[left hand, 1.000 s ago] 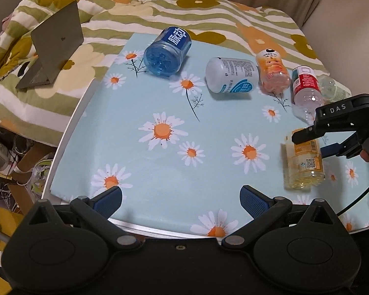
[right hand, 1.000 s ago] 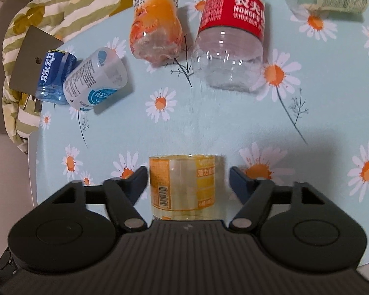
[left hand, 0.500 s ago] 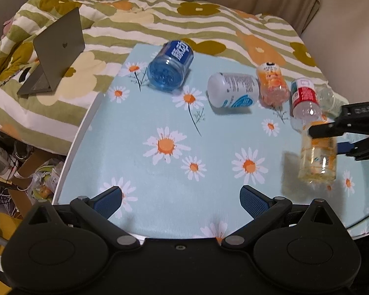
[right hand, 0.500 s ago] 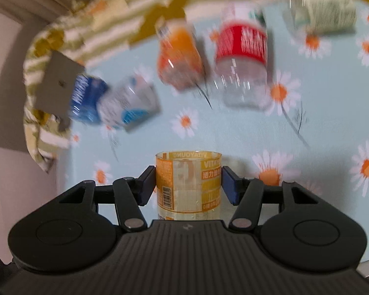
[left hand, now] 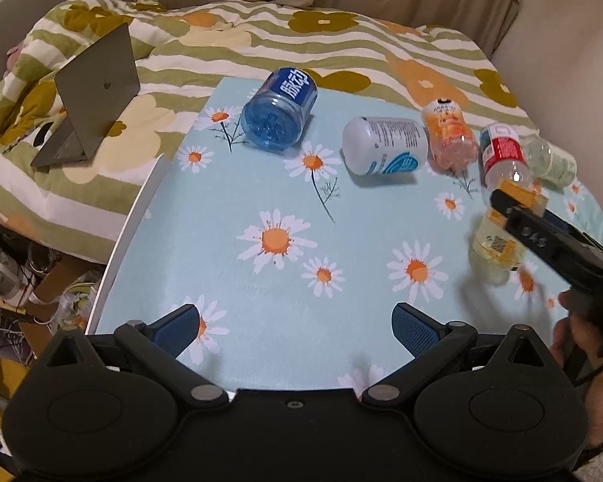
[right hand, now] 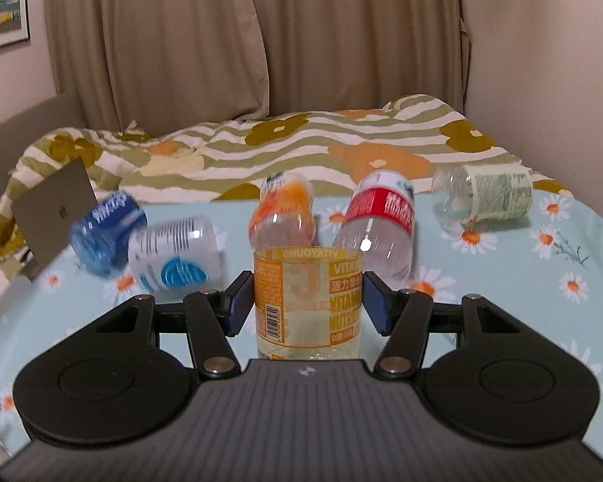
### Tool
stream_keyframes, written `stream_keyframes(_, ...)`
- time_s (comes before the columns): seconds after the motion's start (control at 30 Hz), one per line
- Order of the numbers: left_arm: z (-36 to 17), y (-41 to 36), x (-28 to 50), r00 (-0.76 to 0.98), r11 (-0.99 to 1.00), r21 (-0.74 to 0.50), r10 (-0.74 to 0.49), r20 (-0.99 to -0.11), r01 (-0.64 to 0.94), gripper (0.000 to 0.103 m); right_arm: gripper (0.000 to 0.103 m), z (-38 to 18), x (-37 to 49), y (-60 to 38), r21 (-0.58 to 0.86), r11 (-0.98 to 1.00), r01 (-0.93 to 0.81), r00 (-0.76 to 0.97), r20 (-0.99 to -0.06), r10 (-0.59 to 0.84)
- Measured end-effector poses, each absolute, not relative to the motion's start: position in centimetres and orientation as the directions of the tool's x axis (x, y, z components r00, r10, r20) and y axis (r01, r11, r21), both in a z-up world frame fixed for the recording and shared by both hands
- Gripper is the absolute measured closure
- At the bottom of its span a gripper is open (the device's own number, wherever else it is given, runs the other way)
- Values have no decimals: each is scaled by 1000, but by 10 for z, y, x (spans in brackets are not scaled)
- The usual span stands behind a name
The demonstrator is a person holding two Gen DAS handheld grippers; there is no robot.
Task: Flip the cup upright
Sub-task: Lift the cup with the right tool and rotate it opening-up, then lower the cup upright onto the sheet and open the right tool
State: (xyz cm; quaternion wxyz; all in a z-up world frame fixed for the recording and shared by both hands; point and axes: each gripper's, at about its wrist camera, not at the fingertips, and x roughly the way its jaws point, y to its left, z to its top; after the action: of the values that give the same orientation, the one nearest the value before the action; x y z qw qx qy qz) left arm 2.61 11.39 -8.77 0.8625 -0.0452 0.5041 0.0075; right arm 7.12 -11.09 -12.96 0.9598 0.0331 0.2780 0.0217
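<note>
Your right gripper (right hand: 307, 301) is clamped on the cup (right hand: 307, 301), a clear cut-off bottle with an orange and yellow label and a barcode; its open rim faces up and its body stands close to upright. From the left wrist view the cup (left hand: 498, 237) sits tilted in the right gripper (left hand: 518, 217) over the right part of the worktop (left hand: 261, 184), and you cannot tell whether its base touches the daisy-print cover. It looks empty apart from a pale yellow tint low down. Your left gripper (left hand: 295, 323) is spread wide with nothing between its pads. Behind the cup lie five containers on their sides: a blue bottle (left hand: 279, 114), a white bottle (left hand: 384, 144), an orange bottle (left hand: 448, 134), a red-labelled bottle (left hand: 502, 152) and a clear jar (right hand: 482, 197), all looking empty.
</note>
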Motion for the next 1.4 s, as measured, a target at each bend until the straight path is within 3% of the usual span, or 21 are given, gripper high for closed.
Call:
stream_keyframes(0.53, -91, 96, 27, 500, 998, -53, -36, -865, -21, 0, 28, -133, 40, -110, 46, 993, -105, 818, -564, 113)
stream_keyframes(0.6, -89, 94, 26, 501, 999, -49, -34, -865, -18, 0, 21, -132, 40, -112, 69, 991, -111, 810, -572, 130)
stream_keyframes(0.7, -87, 92, 24, 504, 999, -50, -33, -863, -20, 0, 0, -129, 39, -114, 93, 990, -102, 810, -571, 137)
stream_keyframes(0.97, -69, 83, 19, 533, 997, -69, -43, -845, -28, 0, 0, -106, 41, -125, 105, 988, -109, 771, -619, 151)
stream_keyframes(1.1, -50, 74, 17, 564, 997, -77, -54, -824, -17, 0, 0, -73, 40, -137, 137, 986, -95, 691, -704, 165)
stream_keyframes(1.4, -10, 46, 13, 661, 999, -48, -52, -748, 24, 0, 0, -15, 23, -185, 104, 995, -6, 618, -782, 85)
